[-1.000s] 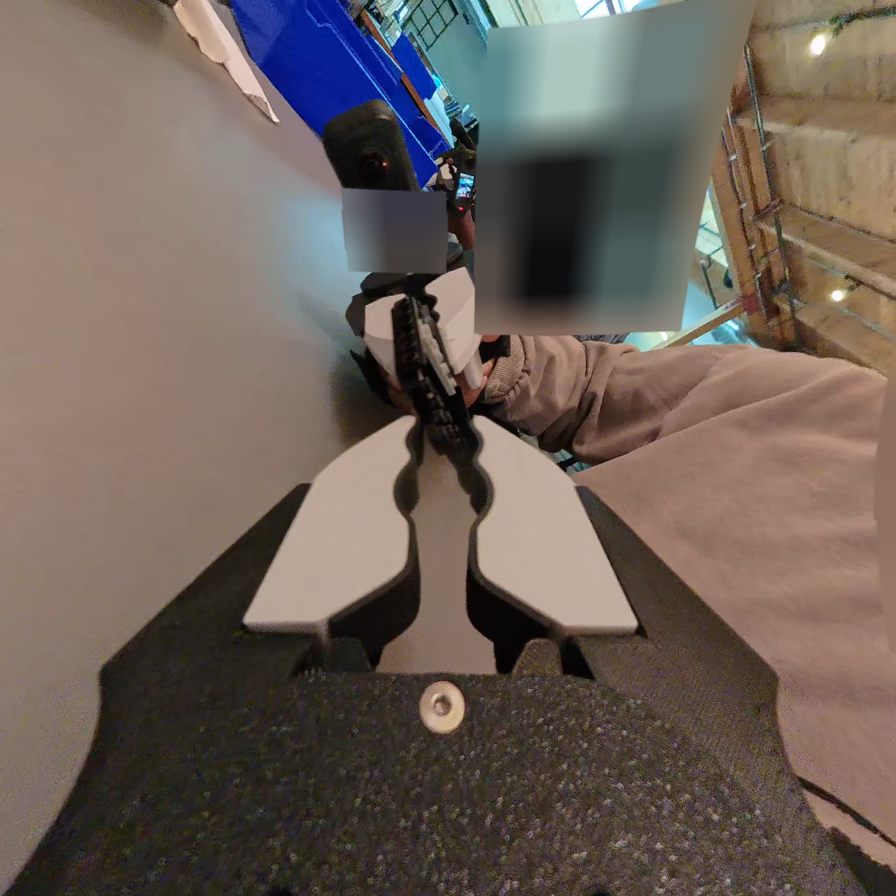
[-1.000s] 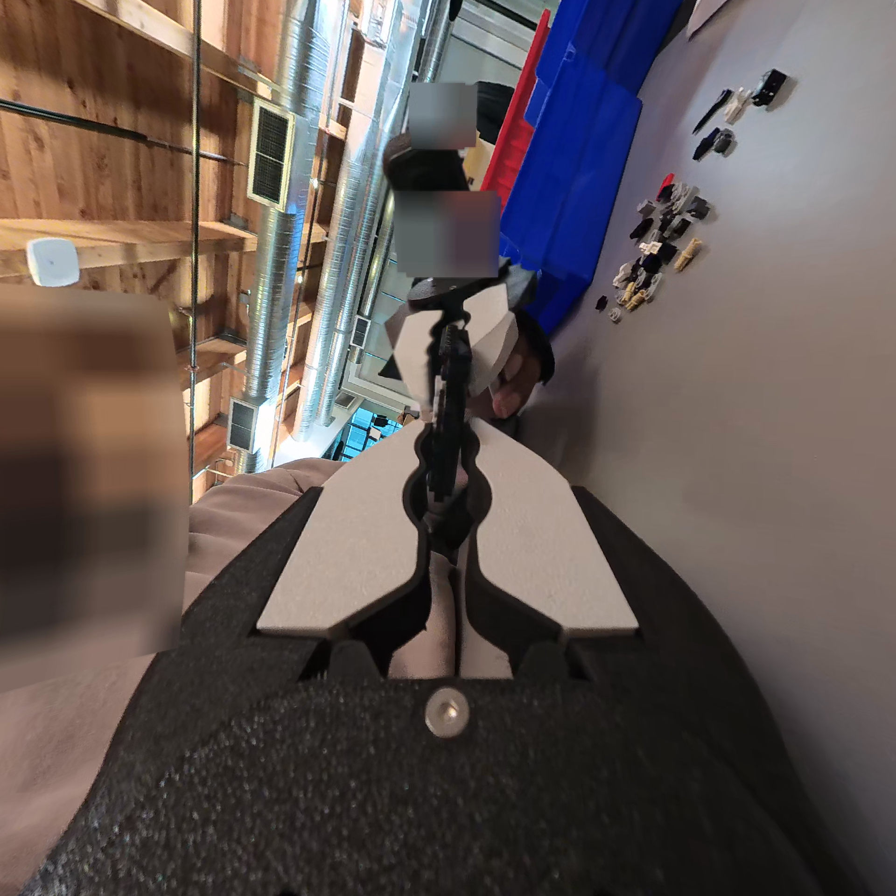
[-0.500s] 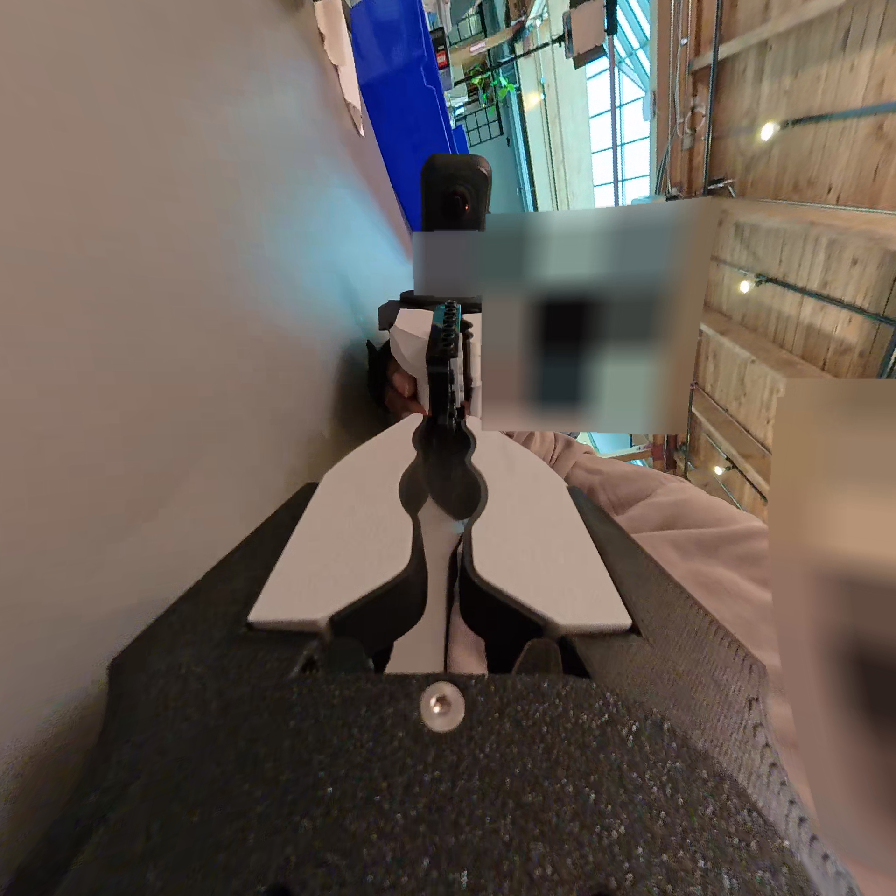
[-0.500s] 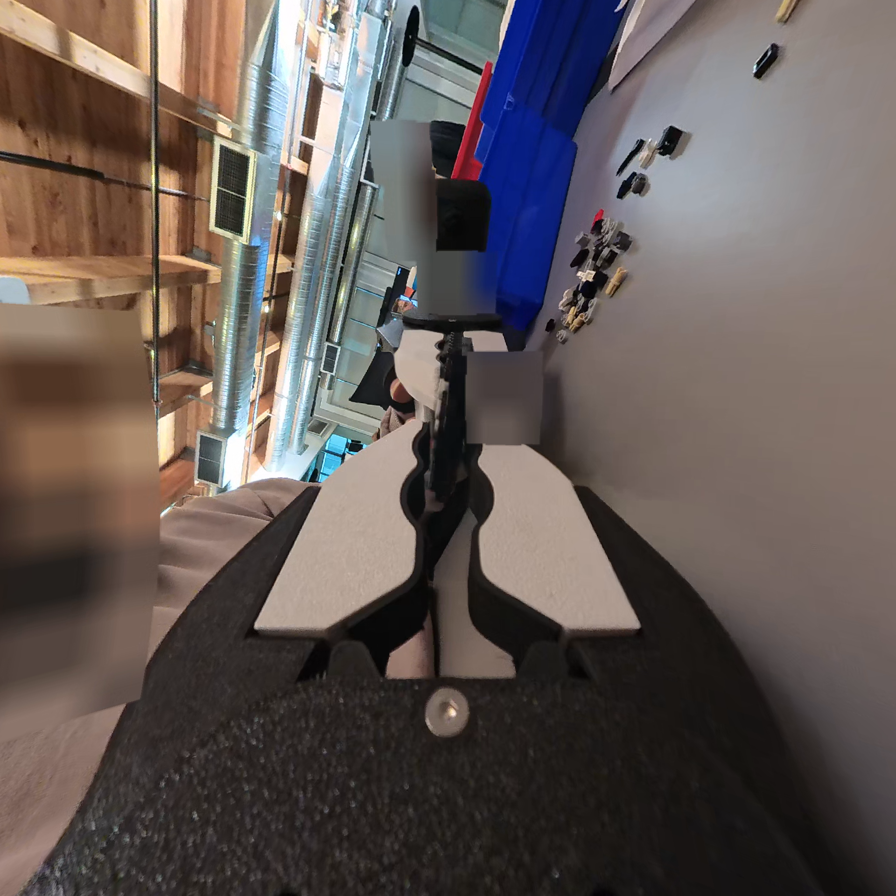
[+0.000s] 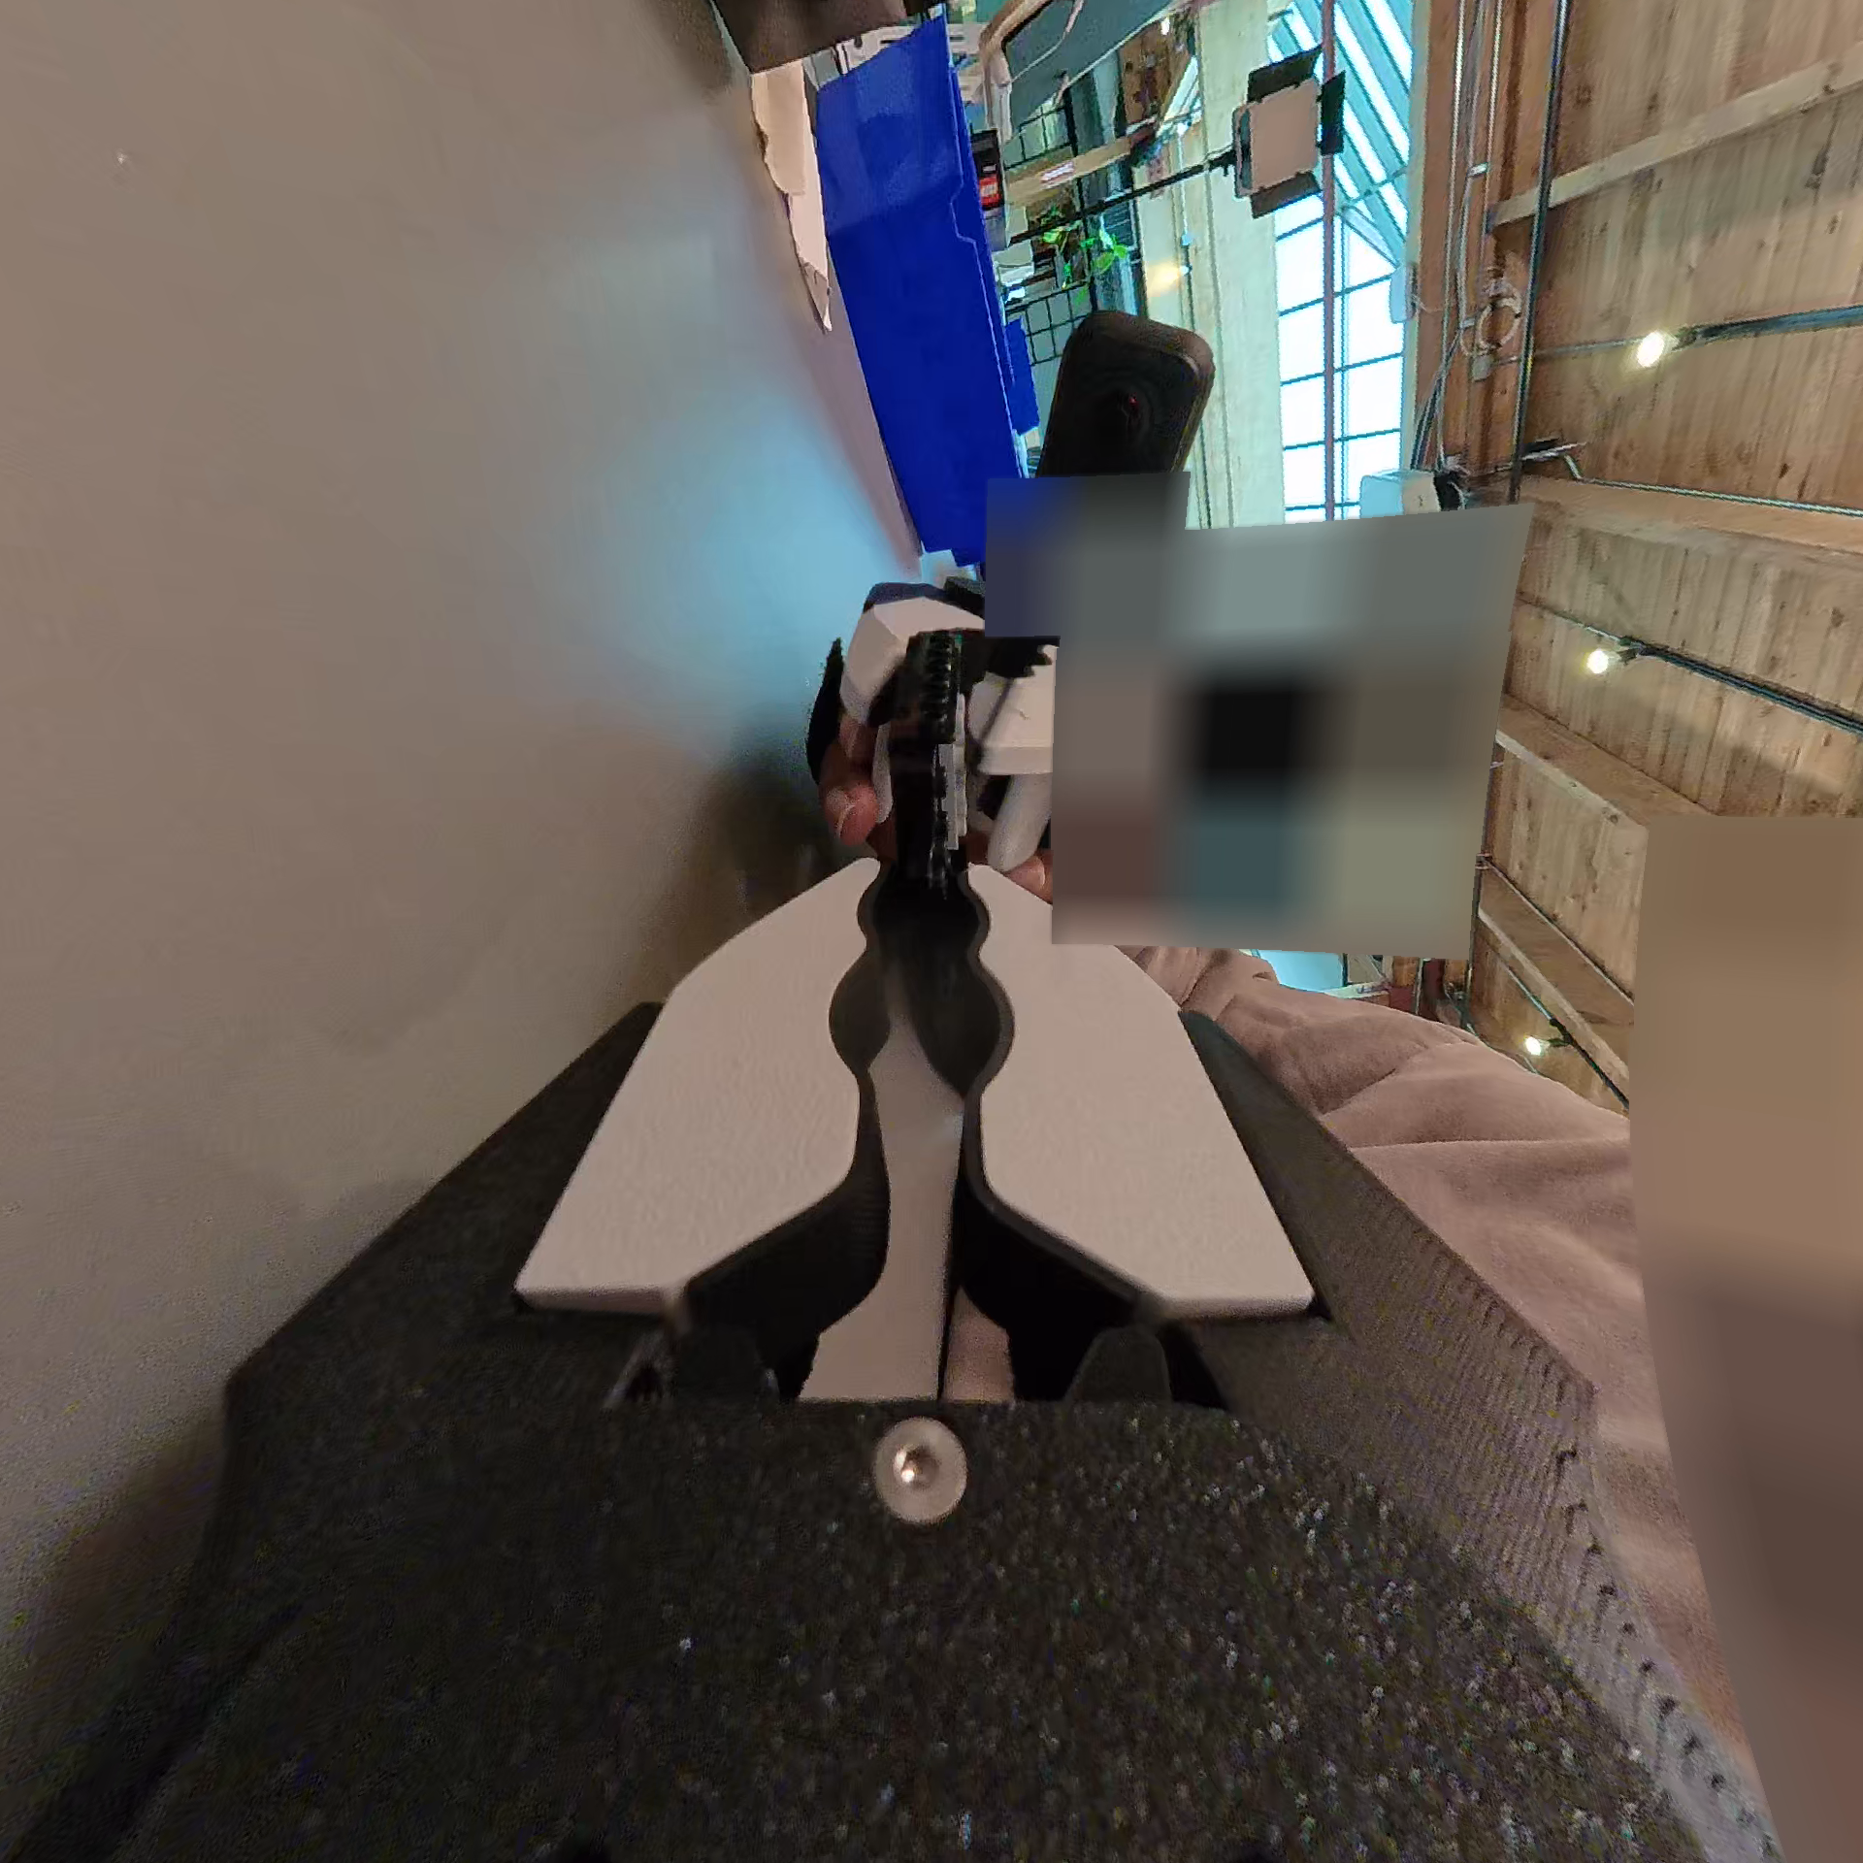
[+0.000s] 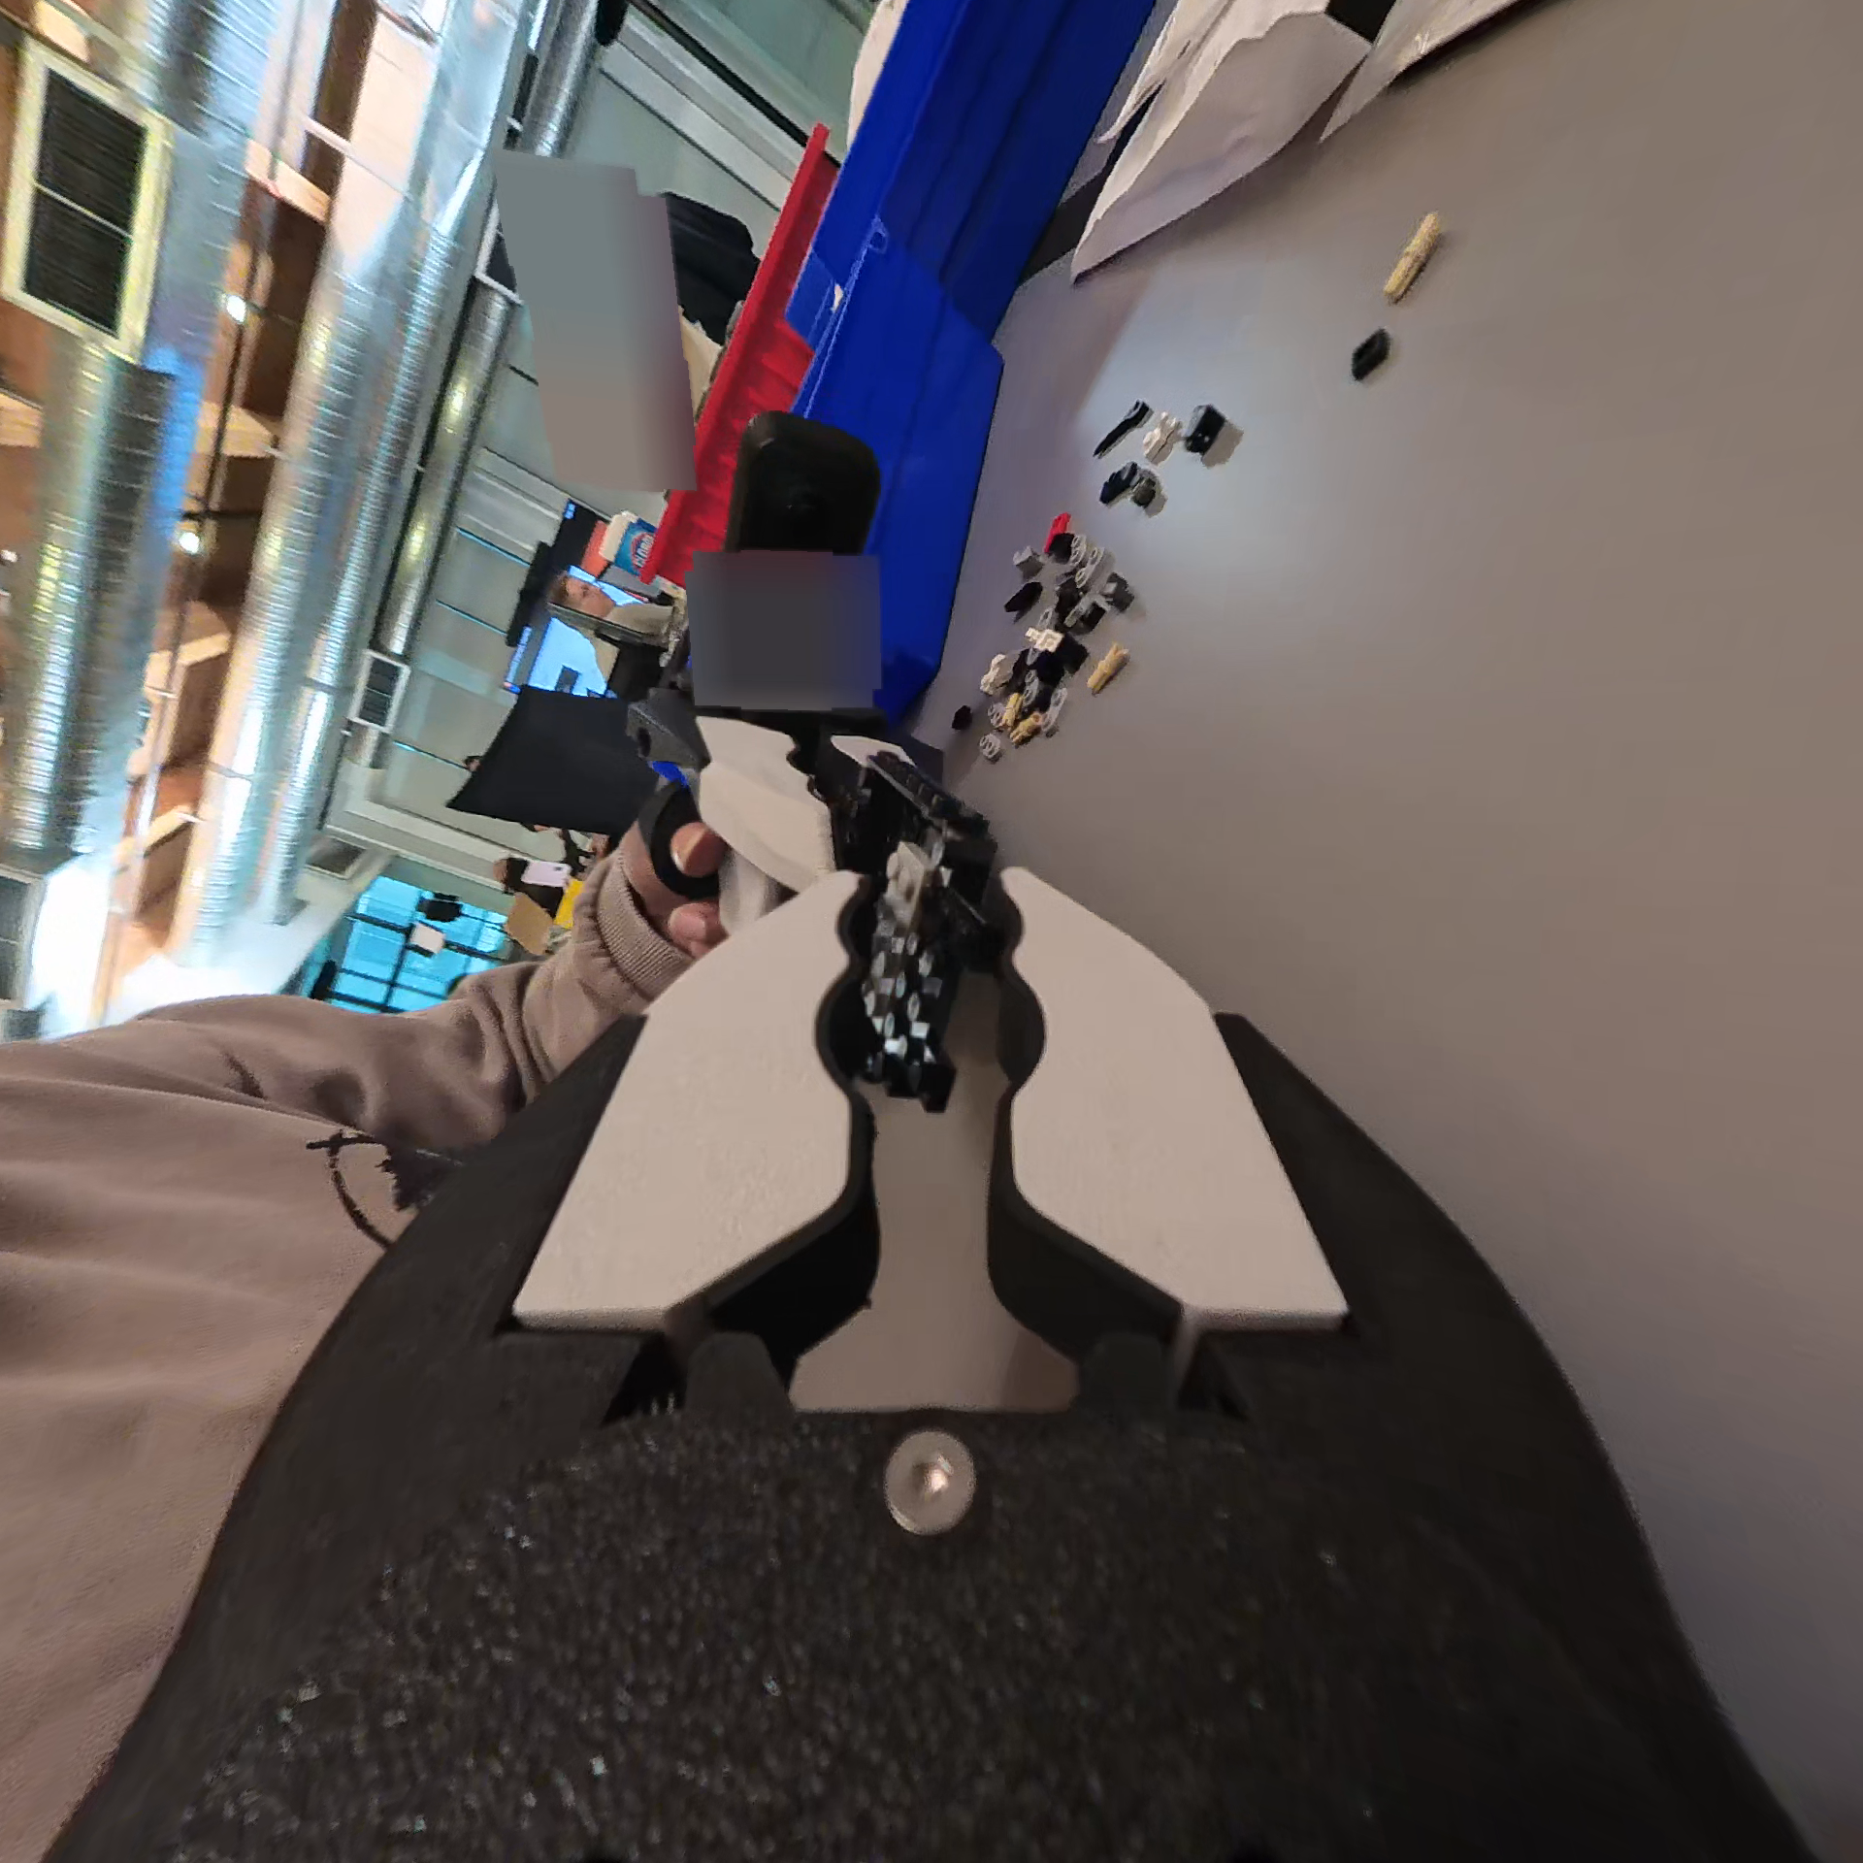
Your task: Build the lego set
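A black lego assembly point(image 5: 933, 766) with some pale studs is held in the air between both grippers. My left gripper point(image 5: 922, 877) is shut on its near edge. The right gripper point(image 5: 1013, 746) faces it from the far end. In the right wrist view the assembly point(image 6: 912, 968) lies tilted, studded face showing, between the fingers of my right gripper point(image 6: 927, 887). Those fingers stand a little apart and press its two sides. The left gripper point(image 6: 766, 806) holds the far end there, with a hand behind it.
A grey table point(image 6: 1462, 806) fills the right side, carrying a cluster of loose lego pieces point(image 6: 1059, 625), a tan piece point(image 6: 1411, 257) and a black piece point(image 6: 1369, 353). Blue bins point(image 6: 907, 403) and white paper point(image 6: 1210, 131) stand beyond. A person's grey sleeve point(image 6: 202, 1159) is on the left. The grippers are tip to tip, or close to it.
The assembly has turned so its studded face shows in the right wrist view. The right gripper's fingers stand wider around it. Both grippers have swung, and more of the table shows.
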A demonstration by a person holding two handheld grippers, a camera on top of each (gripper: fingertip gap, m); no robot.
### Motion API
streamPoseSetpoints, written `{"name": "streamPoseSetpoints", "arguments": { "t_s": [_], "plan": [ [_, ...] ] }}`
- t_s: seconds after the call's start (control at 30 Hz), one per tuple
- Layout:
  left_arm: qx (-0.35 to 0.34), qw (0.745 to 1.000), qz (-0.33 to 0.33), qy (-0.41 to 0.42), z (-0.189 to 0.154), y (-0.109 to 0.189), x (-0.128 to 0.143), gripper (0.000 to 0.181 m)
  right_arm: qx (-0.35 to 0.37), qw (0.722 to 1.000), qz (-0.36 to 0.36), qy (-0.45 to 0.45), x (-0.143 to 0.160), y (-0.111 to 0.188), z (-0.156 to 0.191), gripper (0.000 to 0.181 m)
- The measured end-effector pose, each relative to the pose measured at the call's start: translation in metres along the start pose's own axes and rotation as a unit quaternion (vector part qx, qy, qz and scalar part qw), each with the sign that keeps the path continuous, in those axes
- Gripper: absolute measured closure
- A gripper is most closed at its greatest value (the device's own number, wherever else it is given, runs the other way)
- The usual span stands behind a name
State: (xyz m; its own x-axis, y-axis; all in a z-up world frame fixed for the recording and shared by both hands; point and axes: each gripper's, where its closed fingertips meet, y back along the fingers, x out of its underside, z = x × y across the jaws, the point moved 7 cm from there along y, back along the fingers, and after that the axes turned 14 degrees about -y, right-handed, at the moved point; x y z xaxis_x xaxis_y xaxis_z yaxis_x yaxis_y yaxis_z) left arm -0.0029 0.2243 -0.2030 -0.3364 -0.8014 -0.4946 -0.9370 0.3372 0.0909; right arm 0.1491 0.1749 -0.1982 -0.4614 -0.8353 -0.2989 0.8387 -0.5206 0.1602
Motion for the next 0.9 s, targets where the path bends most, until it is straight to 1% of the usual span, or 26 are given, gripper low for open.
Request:
{"name": "streamPoseSetpoints", "arguments": {
  "t_s": [0.1,0.3,0.5,0.6,0.7,0.77,0.8,0.83,0.9],
  "plan": [
    [-0.004,1.000,-0.006,-0.009,-0.003,0.003,-0.001,0.172,0.000,1.000,-0.001,0.015,-0.002,-0.003,0.003,0.164],
    [-0.015,0.999,-0.015,-0.040,-0.010,0.006,-0.004,0.172,0.003,0.997,-0.011,0.077,-0.003,-0.003,0.012,0.166],
    [0.008,0.998,-0.020,-0.051,-0.016,0.004,-0.004,0.172,-0.032,0.992,-0.018,0.117,-0.001,0.003,0.018,0.171],
    [0.006,0.998,-0.023,-0.061,-0.017,0.004,-0.004,0.172,-0.040,0.991,-0.025,0.124,0.000,0.003,0.018,0.171],
    [0.008,0.996,-0.027,-0.080,-0.021,0.004,-0.006,0.172,-0.051,0.986,-0.044,0.149,-0.001,0.004,0.025,0.170],
    [0.011,0.995,-0.032,-0.091,-0.028,0.003,-0.009,0.172,-0.062,0.987,-0.043,0.141,-0.004,0.006,0.030,0.168],
    [0.015,0.995,-0.035,-0.093,-0.030,0.004,-0.010,0.172,-0.065,0.987,-0.040,0.144,-0.004,0.007,0.032,0.164],
    [0.017,0.995,-0.039,-0.093,-0.031,0.005,-0.011,0.172,-0.062,0.986,-0.033,0.148,-0.003,0.008,0.033,0.156],
    [0.009,0.994,-0.042,-0.100,-0.030,0.007,-0.012,0.172,-0.070,0.987,-0.020,0.143,0.002,0.009,0.035,0.153]
  ]
}}
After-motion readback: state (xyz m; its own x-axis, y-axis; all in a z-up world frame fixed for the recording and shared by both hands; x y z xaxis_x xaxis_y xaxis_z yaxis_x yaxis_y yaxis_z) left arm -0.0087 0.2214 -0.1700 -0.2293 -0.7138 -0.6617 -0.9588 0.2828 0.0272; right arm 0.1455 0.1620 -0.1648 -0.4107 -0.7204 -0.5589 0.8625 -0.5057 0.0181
